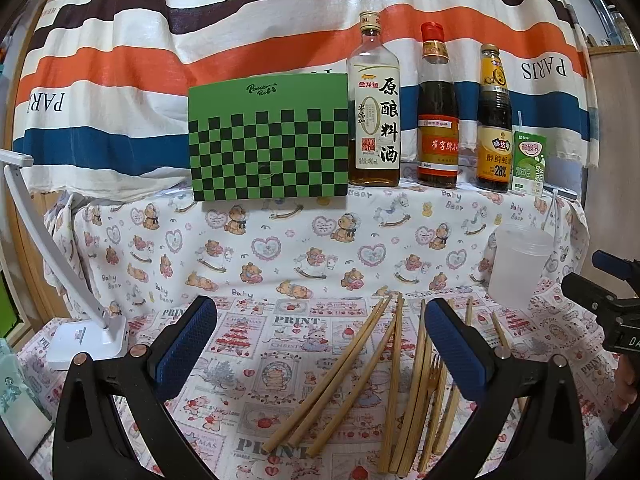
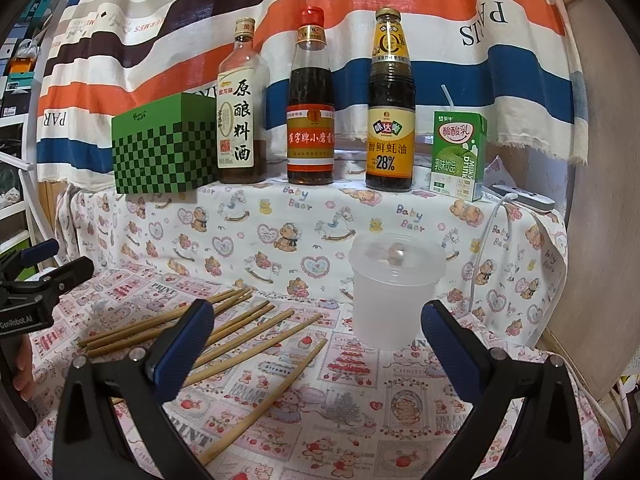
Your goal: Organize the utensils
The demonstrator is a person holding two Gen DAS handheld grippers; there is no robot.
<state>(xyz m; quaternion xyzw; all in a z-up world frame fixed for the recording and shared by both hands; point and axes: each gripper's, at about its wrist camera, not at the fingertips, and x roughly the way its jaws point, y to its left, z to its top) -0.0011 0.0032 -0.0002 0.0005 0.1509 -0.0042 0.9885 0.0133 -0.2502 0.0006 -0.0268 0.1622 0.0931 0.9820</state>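
Both the left tongs (image 1: 320, 344) and the right tongs (image 2: 318, 344) stand wide apart and empty above the desk (image 2: 360, 400), whose cloth reads "PRINT". The bamboo chopsticks (image 1: 352, 376) and a wooden fork (image 1: 434, 384) lie loose under the left tongs, the frosted plastic cup (image 2: 394, 288) upright just beside them. Behind stand a green checkered box (image 1: 268, 136), three sauce bottles (image 2: 310, 100), one marked "28%", and a "Milk Drink" carton (image 2: 458, 156) before a "PARIS" cloth.

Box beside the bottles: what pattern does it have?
Green box with a black-and-green checkerboard; clearest in the left wrist view.
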